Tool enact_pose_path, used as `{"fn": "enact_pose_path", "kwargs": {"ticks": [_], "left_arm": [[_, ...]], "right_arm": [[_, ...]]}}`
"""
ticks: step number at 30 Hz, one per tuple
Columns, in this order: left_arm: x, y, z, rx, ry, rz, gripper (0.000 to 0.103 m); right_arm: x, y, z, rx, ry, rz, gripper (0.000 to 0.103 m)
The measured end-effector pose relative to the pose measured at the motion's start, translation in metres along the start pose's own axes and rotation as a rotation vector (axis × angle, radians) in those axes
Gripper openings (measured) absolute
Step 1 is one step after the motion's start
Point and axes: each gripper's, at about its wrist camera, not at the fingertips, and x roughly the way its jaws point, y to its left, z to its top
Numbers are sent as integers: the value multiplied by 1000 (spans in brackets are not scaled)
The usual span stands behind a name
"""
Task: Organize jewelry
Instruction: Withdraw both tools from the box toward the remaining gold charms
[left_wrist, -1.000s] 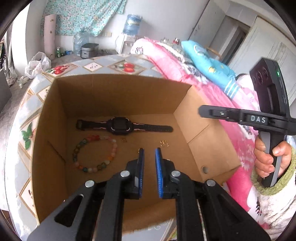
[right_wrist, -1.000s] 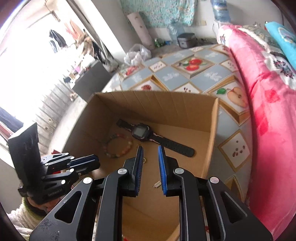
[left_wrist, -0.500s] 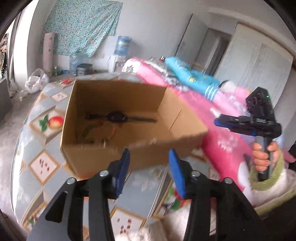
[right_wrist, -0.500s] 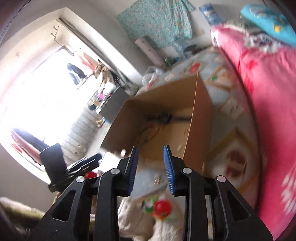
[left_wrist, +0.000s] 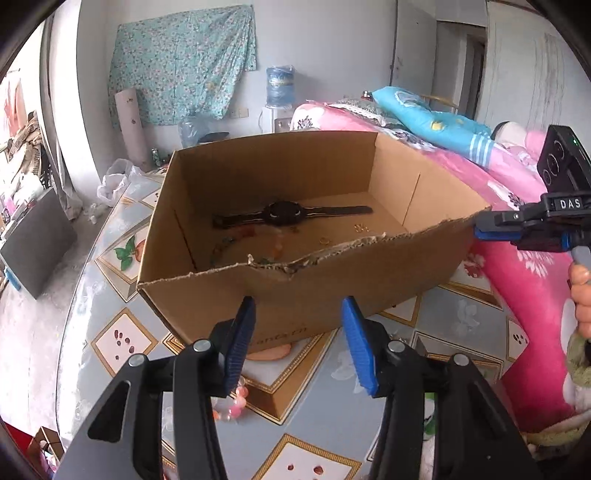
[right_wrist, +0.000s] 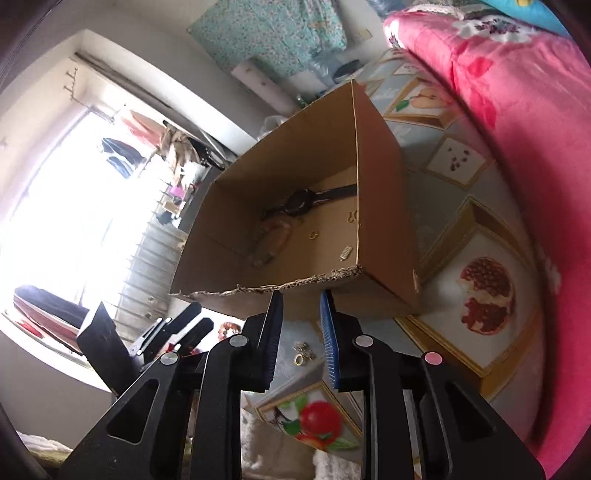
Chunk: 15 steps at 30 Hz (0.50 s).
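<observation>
Now the left hand-held gripper (left_wrist: 299, 343) sits low in the frame, level, its blue pads spread wide apart and holding nothing, in front of the cardboard box (left_wrist: 280, 291). The right hand-held gripper (right_wrist: 301, 338) tilts toward the box's torn near edge, pads a narrow gap apart, also bare. Inside the box lie one black watch (left_wrist: 284, 213), one bead bracelet (left_wrist: 236, 240) and a few small gold rings (left_wrist: 325, 240). More small gold pieces (right_wrist: 303, 352) rest on the counter (right_wrist: 491, 258), just below the right pads.
</observation>
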Motion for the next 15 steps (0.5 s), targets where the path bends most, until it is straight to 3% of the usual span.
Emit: {"fn": "enact_pose_path", "kwargs": {"ticks": [5, 7, 9, 12, 15], "left_arm": [[-1, 0, -3, -11, -8, -8, 49], [-1, -11, -5, 20, -7, -63, 50], [1, -35, -13, 105, -5, -109, 50], [19, -69, -25, 248, 41, -93, 50], [35, -75, -26, 270, 74, -102, 40]], "right_arm": [[8, 0, -16, -44, 38, -19, 23], [16, 2, -29, -90, 72, -64, 25], [24, 2, -38, -122, 101, -106, 25], [37, 0, -47, -141, 137, -137, 25], [43, 0, -50, -153, 156, -130, 25]]}}
